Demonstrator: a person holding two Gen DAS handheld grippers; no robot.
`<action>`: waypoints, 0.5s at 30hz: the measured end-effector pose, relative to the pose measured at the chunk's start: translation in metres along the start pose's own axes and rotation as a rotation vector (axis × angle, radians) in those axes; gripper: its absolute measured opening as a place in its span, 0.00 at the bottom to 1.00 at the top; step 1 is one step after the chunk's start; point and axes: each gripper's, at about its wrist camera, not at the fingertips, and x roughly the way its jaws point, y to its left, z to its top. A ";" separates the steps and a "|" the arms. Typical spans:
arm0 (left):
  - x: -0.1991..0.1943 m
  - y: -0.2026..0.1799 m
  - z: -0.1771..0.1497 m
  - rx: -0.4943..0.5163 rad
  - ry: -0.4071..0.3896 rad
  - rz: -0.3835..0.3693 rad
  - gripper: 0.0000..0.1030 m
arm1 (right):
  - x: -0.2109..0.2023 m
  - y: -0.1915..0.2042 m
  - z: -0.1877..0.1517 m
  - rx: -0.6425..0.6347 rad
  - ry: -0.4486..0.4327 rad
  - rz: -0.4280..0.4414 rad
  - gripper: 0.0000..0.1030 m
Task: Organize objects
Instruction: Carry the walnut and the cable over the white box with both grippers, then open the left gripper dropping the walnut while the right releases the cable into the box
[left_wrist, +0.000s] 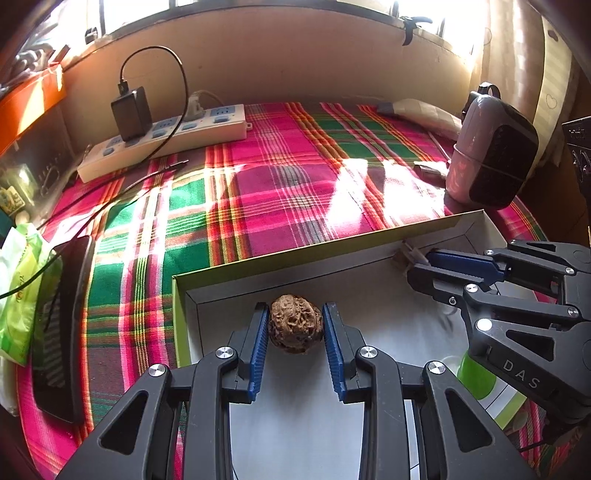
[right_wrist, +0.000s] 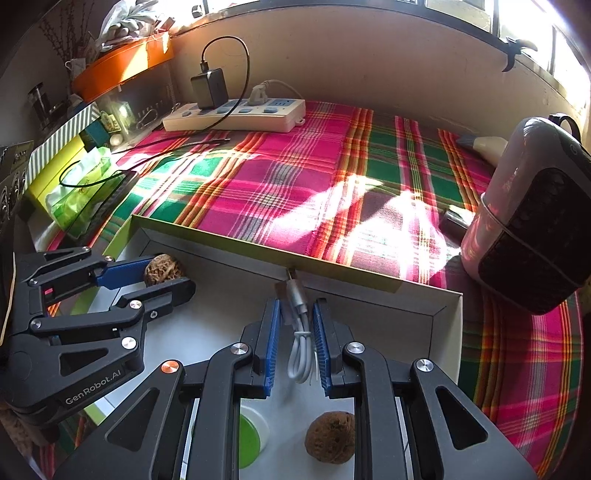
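**Both grippers clamped over the white tray**

The left gripper (left_wrist: 295, 325), black plastic with ribbed blue pads, is closed on a brown, pitted, roughly round walnut (left_wrist: 294, 324), pressing it from both sides just above the tray floor near the far left corner. The right gripper (right_wrist: 296, 325), of the same build, pinches a looped white cable with a silver metal plug (right_wrist: 298, 314); the plug tip points at the far wall. Its jaws stand nearly together around the cord.

Both work inside a shallow white cardboard tray with a lime-green outer rim (right_wrist: 258, 258). A second walnut, smoother and rounder (right_wrist: 330, 437), lies on the tray floor beneath the right gripper.

The tray sits on a woven pink, green and orange plaid cloth (left_wrist: 280, 184). Farther back lie a long white power strip (left_wrist: 162, 140) and a rounded pink and black device (left_wrist: 491, 147).
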 end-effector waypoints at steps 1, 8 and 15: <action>0.000 0.000 0.000 -0.003 0.001 -0.003 0.26 | 0.000 0.000 0.001 0.000 -0.001 0.002 0.13; 0.001 -0.002 0.002 0.003 0.001 0.002 0.26 | 0.001 -0.001 0.002 0.003 -0.003 0.001 0.13; 0.001 0.000 0.003 0.004 0.003 0.006 0.26 | 0.001 -0.001 0.002 0.009 -0.004 0.000 0.13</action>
